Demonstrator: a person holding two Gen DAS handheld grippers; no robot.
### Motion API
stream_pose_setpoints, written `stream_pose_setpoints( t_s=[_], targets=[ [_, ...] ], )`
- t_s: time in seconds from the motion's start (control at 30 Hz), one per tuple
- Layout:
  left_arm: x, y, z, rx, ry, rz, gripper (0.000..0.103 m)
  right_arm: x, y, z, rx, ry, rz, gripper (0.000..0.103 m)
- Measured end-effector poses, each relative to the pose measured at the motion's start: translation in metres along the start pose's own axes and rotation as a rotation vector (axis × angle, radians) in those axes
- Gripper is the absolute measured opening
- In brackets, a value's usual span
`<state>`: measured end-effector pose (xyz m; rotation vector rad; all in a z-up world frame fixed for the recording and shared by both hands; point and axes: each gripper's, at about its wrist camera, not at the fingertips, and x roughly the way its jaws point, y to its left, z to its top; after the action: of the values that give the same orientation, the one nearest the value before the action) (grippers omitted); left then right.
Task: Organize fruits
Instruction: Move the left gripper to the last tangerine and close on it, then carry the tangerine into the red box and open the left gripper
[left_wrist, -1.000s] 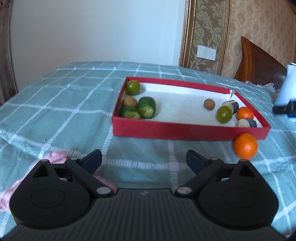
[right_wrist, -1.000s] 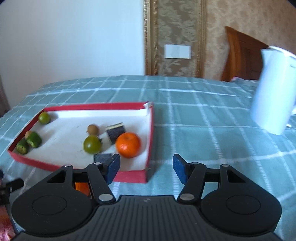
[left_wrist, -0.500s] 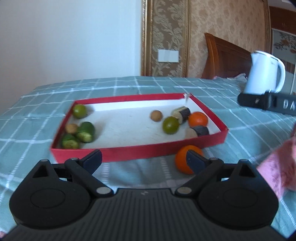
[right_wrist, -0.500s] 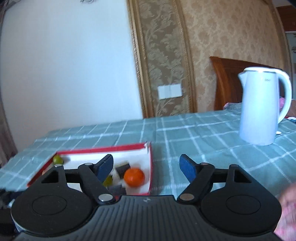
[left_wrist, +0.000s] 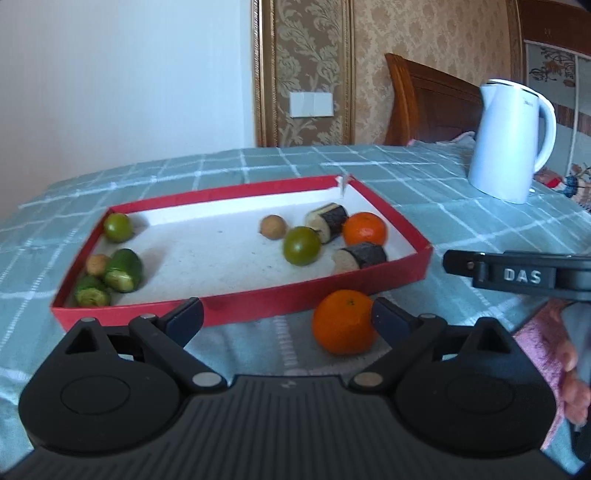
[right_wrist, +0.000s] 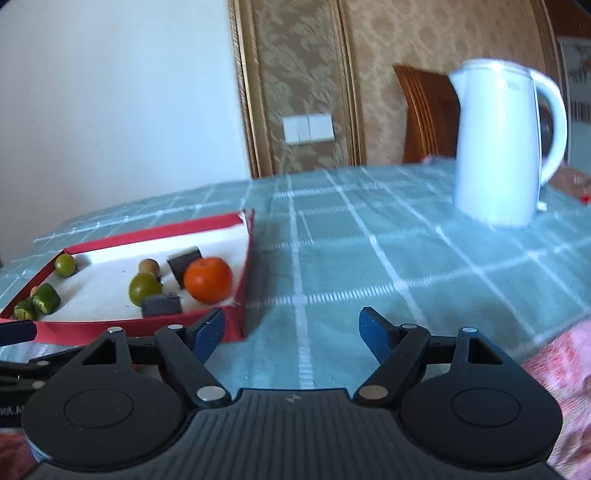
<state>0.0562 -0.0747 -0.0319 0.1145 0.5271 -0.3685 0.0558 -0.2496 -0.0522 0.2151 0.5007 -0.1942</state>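
Spreading wide, left gripper (left_wrist: 288, 319) frames the loose orange (left_wrist: 341, 321) outside the tray (left_wrist: 258, 302)

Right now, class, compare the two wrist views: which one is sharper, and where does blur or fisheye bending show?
Left wrist view: sharp on the red tray and loose orange; the wall trim bows. Right wrist view: motion-smeared, notably the white kettle and checked cloth.

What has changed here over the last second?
The left tool swung over to the loose orange, which now sits just inside its right finger, not gripped. The right tool has just been opening its jaws, with nothing between them, and now looks lower, at the tablecloth by the tray's corner. Everything in the tray and the kettle stayed put.
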Motion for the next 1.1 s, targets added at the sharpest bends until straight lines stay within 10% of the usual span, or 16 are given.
stream_pose_setpoints(
  t_s=[0.37,0.8,1.1],
  targets=[
    [0.017,-0.011,-0.002,-0.017,0.056,-0.005,0.085,0.006,-0.013,0.0,0.077,0.037,-0.033,0.085],
    [0.017,-0.014,-0.005,-0.036,0.052,-0.14,0.041,0.013,-0.009,0.001,0.049,0.077,-0.055,0.091],
    [0.0,-0.007,-0.002,-0.052,0.028,-0.108,0.04,0.015,-0.006,0.001,0.034,0.086,-0.059,0.093]
  ],
)
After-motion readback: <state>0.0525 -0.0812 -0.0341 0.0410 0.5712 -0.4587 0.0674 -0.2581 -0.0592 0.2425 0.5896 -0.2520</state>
